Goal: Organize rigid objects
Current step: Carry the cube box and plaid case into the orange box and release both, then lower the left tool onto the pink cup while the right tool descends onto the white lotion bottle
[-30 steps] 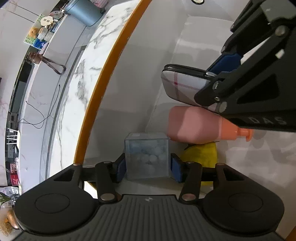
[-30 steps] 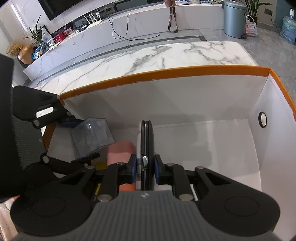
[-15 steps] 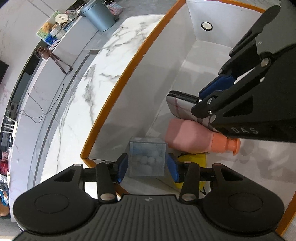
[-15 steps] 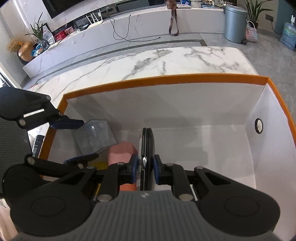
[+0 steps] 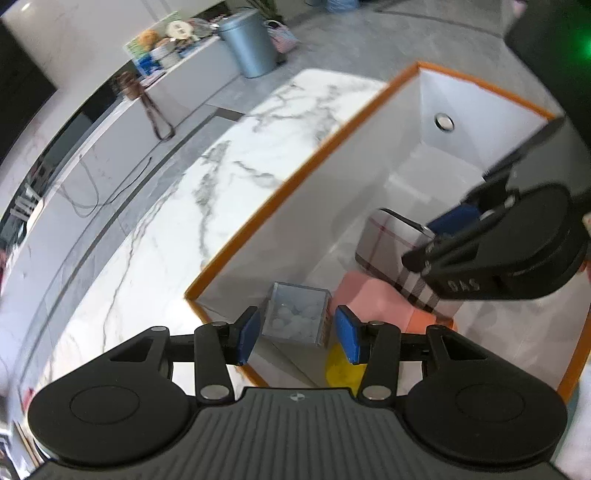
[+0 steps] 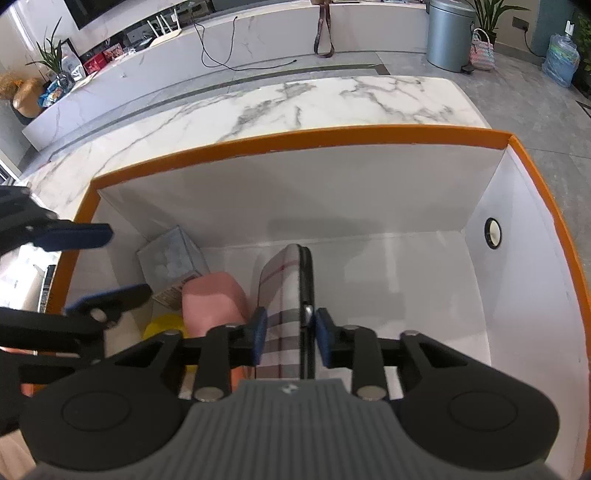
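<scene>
An orange-rimmed white box (image 6: 295, 138) (image 5: 295, 181) stands on the marble table. Inside at its left end lie a clear cube of white balls (image 5: 297, 319) (image 6: 171, 254), a pink bottle (image 6: 214, 302) (image 5: 373, 295) and a yellow item (image 6: 164, 326). A plaid case (image 6: 284, 295) (image 5: 388, 243) stands on edge beside the bottle. My left gripper (image 5: 297, 334) is open, raised above the cube and apart from it. My right gripper (image 6: 288, 334) is open, its pads either side of the plaid case with small gaps.
The box's right half has bare white floor, with a round grommet (image 6: 492, 232) in its right wall. The marble table top (image 6: 295, 99) lies beyond the box. A grey bin (image 6: 448, 35) and a low shelf stand in the room behind.
My left gripper let go of the clear cube and lifted up and back out of the box. My right gripper opened off the plaid case, which now leans toward the bottle.
</scene>
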{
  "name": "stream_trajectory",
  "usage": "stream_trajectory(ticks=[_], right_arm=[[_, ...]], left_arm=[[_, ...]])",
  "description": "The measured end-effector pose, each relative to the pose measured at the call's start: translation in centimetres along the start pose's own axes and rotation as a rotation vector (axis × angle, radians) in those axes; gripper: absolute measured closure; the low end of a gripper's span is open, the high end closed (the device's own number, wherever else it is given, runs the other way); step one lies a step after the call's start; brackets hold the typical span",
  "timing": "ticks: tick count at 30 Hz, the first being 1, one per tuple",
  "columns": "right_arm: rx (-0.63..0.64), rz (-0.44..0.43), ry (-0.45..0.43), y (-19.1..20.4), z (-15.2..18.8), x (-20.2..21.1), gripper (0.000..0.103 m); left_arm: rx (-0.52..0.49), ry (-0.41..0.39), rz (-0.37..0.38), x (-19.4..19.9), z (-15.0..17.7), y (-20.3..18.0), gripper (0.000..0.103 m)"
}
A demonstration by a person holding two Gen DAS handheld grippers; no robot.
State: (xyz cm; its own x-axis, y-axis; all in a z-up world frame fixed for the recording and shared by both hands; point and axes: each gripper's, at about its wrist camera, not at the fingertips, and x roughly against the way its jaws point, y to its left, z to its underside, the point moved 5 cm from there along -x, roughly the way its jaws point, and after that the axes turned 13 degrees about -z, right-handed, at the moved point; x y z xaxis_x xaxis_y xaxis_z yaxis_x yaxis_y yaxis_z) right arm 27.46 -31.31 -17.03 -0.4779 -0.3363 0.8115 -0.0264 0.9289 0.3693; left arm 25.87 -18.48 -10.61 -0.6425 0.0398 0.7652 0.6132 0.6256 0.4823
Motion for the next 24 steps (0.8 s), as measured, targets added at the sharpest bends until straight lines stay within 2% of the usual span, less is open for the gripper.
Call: stream_trajectory(ticks=[3, 6, 12, 15, 24], right_arm=[[0.003, 0.014, 0.008, 0.0, 0.1, 0.1, 0.069], [0.011, 0.030, 0.002, 0.0, 0.1, 0.3, 0.059], [0.072, 0.062, -0.029, 0.9, -0.1, 0.9, 0.047], [0.104, 0.074, -0.055, 1.5, -0.2, 1.7, 0.045], [0.185, -0.035, -0.172, 5.5, -0.6, 4.9, 0.045]], left_arm=[[0.074, 0.001, -0.004, 0.6, 0.3, 0.7, 0.047], [0.130, -0.008, 0.018, 1.2, 0.4, 1.3, 0.047], [0.176, -0.040, 0.025, 3.0, 0.8, 1.6, 0.047], [0.221, -0.056, 0.033, 3.9, 1.1, 2.1, 0.047], [0.361, -0.110, 0.052, 7.9, 3.0, 4.7, 0.047]])
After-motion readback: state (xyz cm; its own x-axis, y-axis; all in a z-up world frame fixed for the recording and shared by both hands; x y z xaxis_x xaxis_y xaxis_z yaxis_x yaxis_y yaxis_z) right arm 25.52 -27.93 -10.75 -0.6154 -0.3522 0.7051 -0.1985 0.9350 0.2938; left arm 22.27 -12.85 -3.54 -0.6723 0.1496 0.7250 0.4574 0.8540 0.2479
